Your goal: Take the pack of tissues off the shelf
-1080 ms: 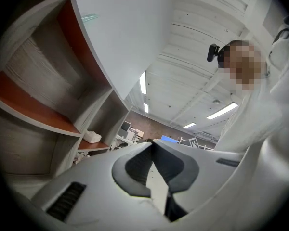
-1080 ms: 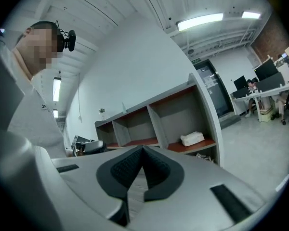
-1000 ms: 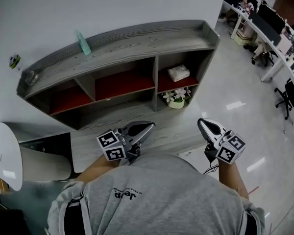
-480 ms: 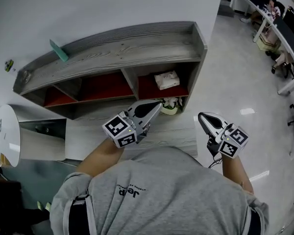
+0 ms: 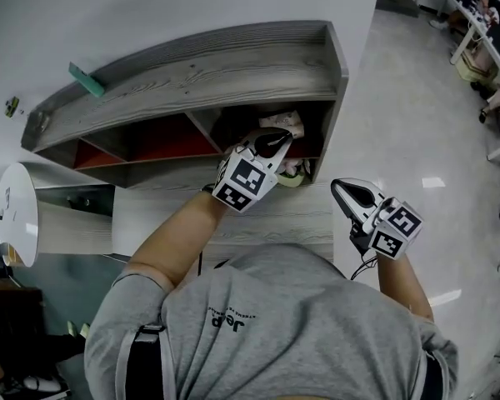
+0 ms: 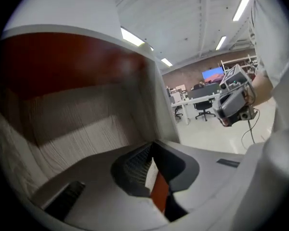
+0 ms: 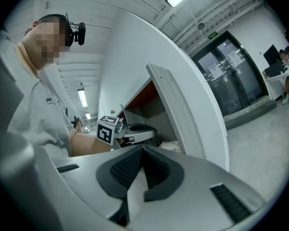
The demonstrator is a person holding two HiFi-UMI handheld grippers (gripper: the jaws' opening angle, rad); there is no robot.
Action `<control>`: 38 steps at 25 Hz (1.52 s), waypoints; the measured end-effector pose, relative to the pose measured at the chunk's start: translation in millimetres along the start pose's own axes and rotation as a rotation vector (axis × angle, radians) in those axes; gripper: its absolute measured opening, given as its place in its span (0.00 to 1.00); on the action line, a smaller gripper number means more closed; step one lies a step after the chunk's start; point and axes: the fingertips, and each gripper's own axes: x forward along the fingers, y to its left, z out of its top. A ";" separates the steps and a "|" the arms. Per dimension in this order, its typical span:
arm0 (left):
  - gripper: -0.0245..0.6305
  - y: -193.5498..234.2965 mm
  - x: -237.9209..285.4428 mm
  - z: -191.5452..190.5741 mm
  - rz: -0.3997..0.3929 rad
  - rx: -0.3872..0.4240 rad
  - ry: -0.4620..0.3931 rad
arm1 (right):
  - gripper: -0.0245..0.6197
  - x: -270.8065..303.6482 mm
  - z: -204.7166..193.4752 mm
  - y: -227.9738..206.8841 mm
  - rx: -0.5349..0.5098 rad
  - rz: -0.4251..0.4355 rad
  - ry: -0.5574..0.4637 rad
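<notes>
Right gripper (image 5: 342,192): jaws closed, empty, held clear. Left gripper (image 5: 275,142): jaws parting, nothing between, placed at the shelf's (image 5: 233,65) right-end compartment, where the pack of tissues (image 5: 285,123) lies. It is judged light and soft, best pinched across its middle.

Shelf (image 5: 233,65): grey wood-grain, red-backed compartments, set against a white wall. Top board: teal object (image 5: 87,80), tilted, toward 10 o'clock. Compartment at the 3 o'clock end: pack of tissues (image 5: 287,123). Ledge below it, toward 6 o'clock: flower pot (image 5: 293,173), partly hidden.
</notes>
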 end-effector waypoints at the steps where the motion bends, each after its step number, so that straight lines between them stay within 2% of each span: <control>1: 0.11 2.0 5.8 -1.9 0.010 0.032 0.019 | 0.07 -0.6 -1.8 -0.3 0.002 0.000 0.002; 3: 0.12 2.5 18.2 -6.9 0.013 0.090 0.058 | 0.07 -4.9 -4.1 -2.7 0.007 -0.008 0.004; 5: 0.23 -0.3 31.0 -15.7 -0.003 0.145 0.115 | 0.07 -11.2 -5.7 -6.6 0.015 -0.022 0.003; 11: 0.36 -8.1 66.3 -45.5 -0.035 0.305 0.301 | 0.07 -27.9 -12.7 -16.7 0.036 -0.068 0.001; 15: 0.45 -4.3 80.3 -60.8 -0.035 0.343 0.397 | 0.07 -32.1 -15.0 -15.4 0.043 -0.072 -0.002; 25: 0.46 -2.0 95.3 -80.1 -0.073 0.314 0.495 | 0.07 -37.5 -16.9 -18.0 0.056 -0.085 -0.011; 29: 0.39 -5.6 95.8 -82.6 -0.095 0.276 0.504 | 0.07 -37.6 -18.2 -18.5 0.057 -0.089 -0.008; 38: 0.26 -6.6 99.2 -85.7 -0.119 0.323 0.528 | 0.07 -35.3 -16.9 -14.8 0.051 -0.091 -0.009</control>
